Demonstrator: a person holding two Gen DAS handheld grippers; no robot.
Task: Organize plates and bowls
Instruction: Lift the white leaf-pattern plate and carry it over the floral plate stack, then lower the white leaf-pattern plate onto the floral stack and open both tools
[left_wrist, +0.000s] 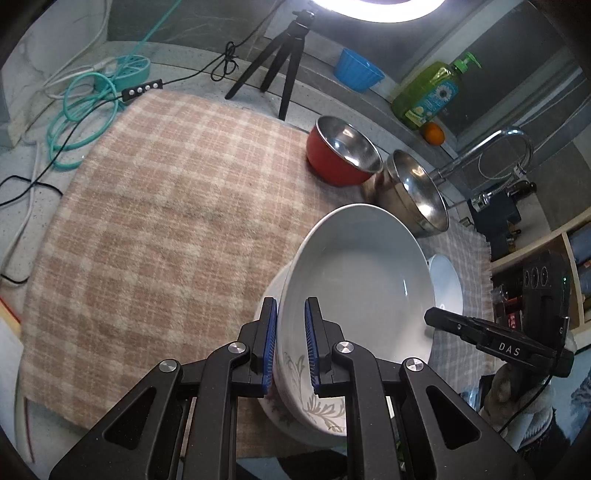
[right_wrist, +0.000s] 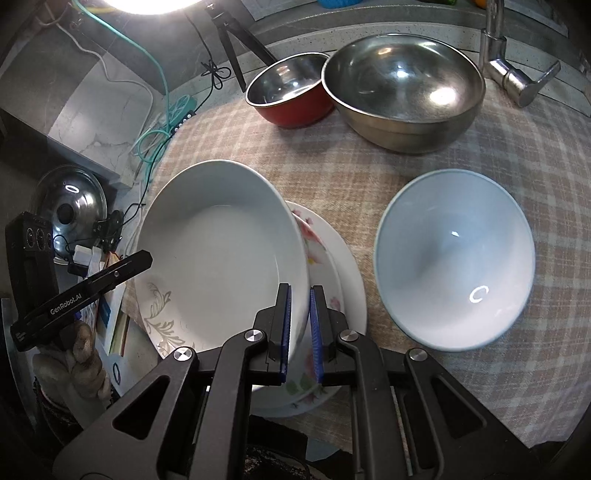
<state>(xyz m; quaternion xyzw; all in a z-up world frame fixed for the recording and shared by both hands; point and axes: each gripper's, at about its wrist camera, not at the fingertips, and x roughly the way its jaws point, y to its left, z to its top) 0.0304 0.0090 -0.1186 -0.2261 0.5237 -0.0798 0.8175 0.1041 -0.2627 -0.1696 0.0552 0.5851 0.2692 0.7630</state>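
Observation:
A white deep bowl (left_wrist: 362, 258) (right_wrist: 221, 251) with a grey leaf print is tilted above a flowered plate (right_wrist: 332, 251) (left_wrist: 269, 293) on the plaid cloth. My left gripper (left_wrist: 291, 306) is shut on the bowl's near rim; in the right wrist view it (right_wrist: 144, 257) comes in from the left. My right gripper (right_wrist: 301, 291) is shut on the opposite rim, seen from the side (left_wrist: 432, 318) in the left wrist view. A pale blue bowl (right_wrist: 454, 258) (left_wrist: 447, 280) stands alone to the right. Behind are a red bowl (right_wrist: 291, 110) (left_wrist: 332, 162) and a big steel bowl (right_wrist: 402, 85) (left_wrist: 421, 192).
The plaid cloth (left_wrist: 166, 221) has a wide bare stretch to the left. A tripod (left_wrist: 284, 62), cables (left_wrist: 81, 107), a blue cup (left_wrist: 356, 72), a green soap bottle (left_wrist: 428, 92) and an orange (left_wrist: 433, 133) line the back. A faucet (right_wrist: 517, 77) stands behind the steel bowl.

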